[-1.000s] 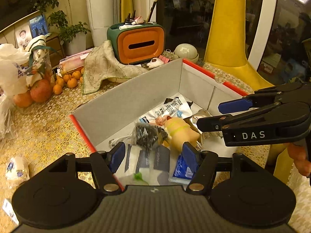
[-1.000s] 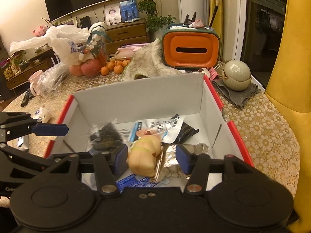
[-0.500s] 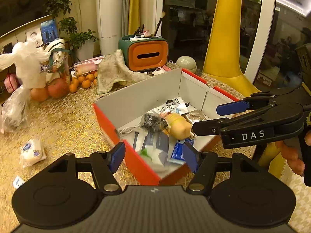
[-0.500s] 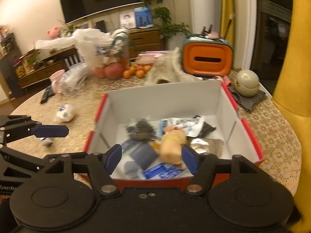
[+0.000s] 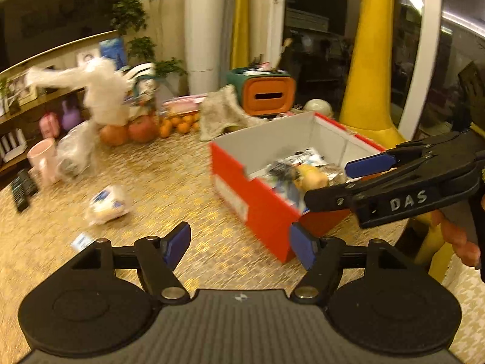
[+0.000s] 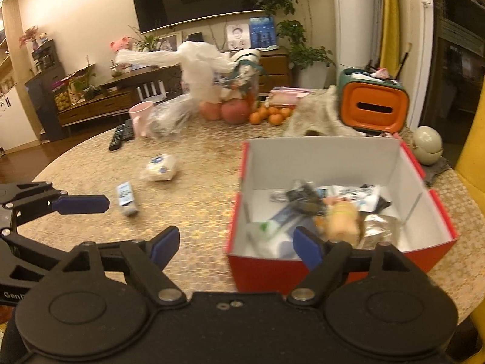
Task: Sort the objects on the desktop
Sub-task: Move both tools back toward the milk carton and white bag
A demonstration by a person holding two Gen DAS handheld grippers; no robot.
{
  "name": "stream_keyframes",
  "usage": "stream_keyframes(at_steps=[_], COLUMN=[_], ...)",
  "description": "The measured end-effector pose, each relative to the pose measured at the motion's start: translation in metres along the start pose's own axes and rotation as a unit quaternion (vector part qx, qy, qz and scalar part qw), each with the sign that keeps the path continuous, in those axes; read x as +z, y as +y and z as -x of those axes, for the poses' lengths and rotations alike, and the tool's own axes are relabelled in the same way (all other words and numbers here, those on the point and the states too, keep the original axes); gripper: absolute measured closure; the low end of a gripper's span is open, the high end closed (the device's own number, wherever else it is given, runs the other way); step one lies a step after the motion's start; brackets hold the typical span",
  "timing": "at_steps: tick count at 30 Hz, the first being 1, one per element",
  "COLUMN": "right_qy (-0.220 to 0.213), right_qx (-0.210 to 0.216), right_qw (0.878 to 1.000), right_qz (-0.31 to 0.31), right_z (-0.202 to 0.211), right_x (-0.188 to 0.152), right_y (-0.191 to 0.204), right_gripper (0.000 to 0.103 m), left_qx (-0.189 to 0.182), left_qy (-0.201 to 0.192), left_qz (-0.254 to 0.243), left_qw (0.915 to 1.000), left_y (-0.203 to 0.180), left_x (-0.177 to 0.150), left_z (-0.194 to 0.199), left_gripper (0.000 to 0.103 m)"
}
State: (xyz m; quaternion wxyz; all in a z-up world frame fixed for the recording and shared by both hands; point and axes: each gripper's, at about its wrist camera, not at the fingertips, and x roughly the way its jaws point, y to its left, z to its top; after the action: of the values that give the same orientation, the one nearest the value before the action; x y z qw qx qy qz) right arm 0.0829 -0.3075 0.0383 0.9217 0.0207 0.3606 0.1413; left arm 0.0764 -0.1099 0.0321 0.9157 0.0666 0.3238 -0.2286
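In the left wrist view, the left gripper [image 5: 239, 247] was empty, its jaws opening over bare desk [image 5: 169, 188]. The wrapped white packet [image 5: 107, 204] lay ahead and to the left, apart from the fingers, with a small flat packet [image 5: 80, 241] nearer at the left edge. The red box [image 5: 260, 203] of sorted things stood to the right.

In the right wrist view, the right gripper [image 6: 235, 247] was likewise empty and opening, its right finger over the box's near wall. Both loose packets lay far left of it, the small one [image 6: 127, 202] pointing its long axis away, just beside the left gripper's fingertip; I judged the left hand nearer.
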Motion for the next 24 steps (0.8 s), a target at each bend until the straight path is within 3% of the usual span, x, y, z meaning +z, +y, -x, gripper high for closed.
stream_keyframes(at_steps=[10,17,20,24], right_qy=[0.007,0.018,0.024,0.031], right_qx=[0.01,0.007,0.003,0.005], right_qw=[1.0,1.0,1.0,0.999], right_qz=[-0.011,0.001,0.008,0.007], right_z=[-0.023,-0.042,-0.053,-0.069], right_x=[-0.001,0.009,0.015,0.022], right_y=[0.048,0.075,0.083,0.091], right_gripper=[0.019,0.019,0.019,0.019], left_qx=[0.03,0.03,0.03,0.034], left_qy=[-0.008,0.002,0.004,0.008], left_qz=[0.025,0.048,0.052,0.062], left_qw=[0.9992,0.9984,0.9982,0.9975], left_y=[0.051,0.082,0.093,0.108], left_x=[-0.037,-0.051,-0.056,-0.062], left_z=[0.019,0.013,0.007,-0.003], left_gripper=[0.021,0.016,0.002,0.001])
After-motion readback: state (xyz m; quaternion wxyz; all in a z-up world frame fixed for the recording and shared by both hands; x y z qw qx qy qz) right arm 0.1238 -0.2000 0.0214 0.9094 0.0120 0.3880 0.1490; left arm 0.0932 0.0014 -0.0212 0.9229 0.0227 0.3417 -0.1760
